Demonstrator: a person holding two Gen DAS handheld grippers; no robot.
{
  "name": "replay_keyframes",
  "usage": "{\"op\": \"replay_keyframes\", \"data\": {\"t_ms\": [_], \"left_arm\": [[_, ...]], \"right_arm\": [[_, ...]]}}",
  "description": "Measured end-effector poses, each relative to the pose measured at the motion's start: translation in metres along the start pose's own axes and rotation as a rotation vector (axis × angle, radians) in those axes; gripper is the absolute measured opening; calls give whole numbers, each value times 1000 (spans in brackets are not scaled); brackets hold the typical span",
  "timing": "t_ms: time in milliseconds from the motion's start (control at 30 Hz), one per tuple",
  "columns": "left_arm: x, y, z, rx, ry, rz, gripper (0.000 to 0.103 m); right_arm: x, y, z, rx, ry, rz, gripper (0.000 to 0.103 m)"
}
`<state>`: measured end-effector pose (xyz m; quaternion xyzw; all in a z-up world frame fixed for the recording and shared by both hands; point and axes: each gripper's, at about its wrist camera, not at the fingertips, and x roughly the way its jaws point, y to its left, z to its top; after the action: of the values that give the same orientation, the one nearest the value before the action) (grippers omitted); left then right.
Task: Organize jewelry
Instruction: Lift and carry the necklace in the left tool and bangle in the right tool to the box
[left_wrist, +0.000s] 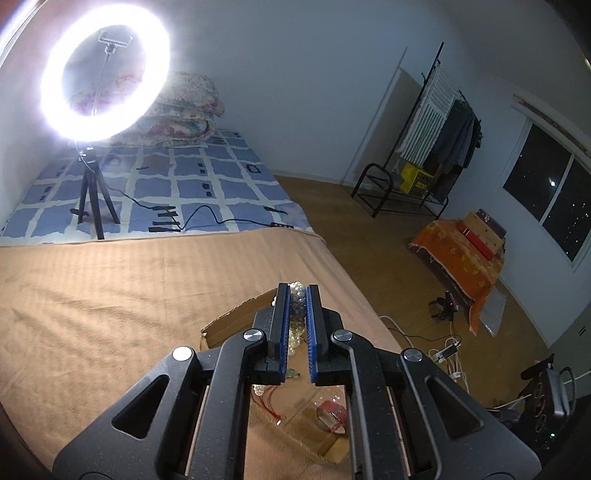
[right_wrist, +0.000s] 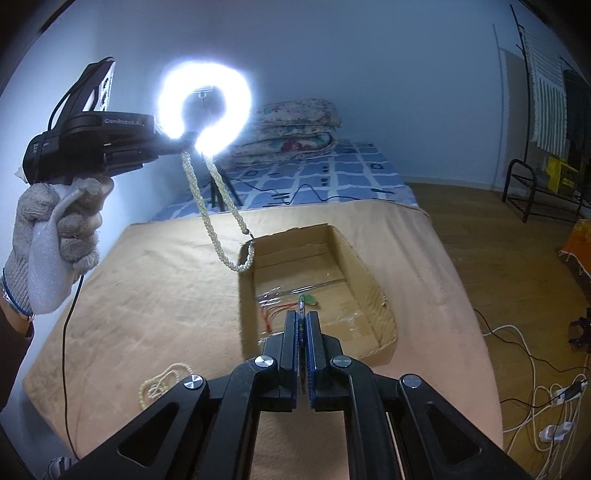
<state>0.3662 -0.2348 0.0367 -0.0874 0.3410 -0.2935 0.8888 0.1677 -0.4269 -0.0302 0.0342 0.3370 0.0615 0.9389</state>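
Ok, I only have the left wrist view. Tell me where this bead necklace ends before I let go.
Observer: The bead necklace hangs from the left gripper in a long loop. In the right wrist view its bottom shows at the far-left corner of the cardboard box, not over the middle.
Operator: Report anything loose outside the box.
Observer: A second bead strand lies on the tan blanket, left of the right gripper.

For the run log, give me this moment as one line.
left gripper: shut on pearl necklace, dangling at cardboard box rim | right gripper: shut on green pendant, above box | loose bead strand: on blanket
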Motion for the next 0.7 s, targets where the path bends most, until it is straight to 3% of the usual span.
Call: {"op": "replay_keyframes", "data": {"t_ms": [700], "left_arm": [[96, 8, -27, 11, 122, 55, 6]], "right_arm": [[81, -35, 1, 12, 95, -80, 1]]}}
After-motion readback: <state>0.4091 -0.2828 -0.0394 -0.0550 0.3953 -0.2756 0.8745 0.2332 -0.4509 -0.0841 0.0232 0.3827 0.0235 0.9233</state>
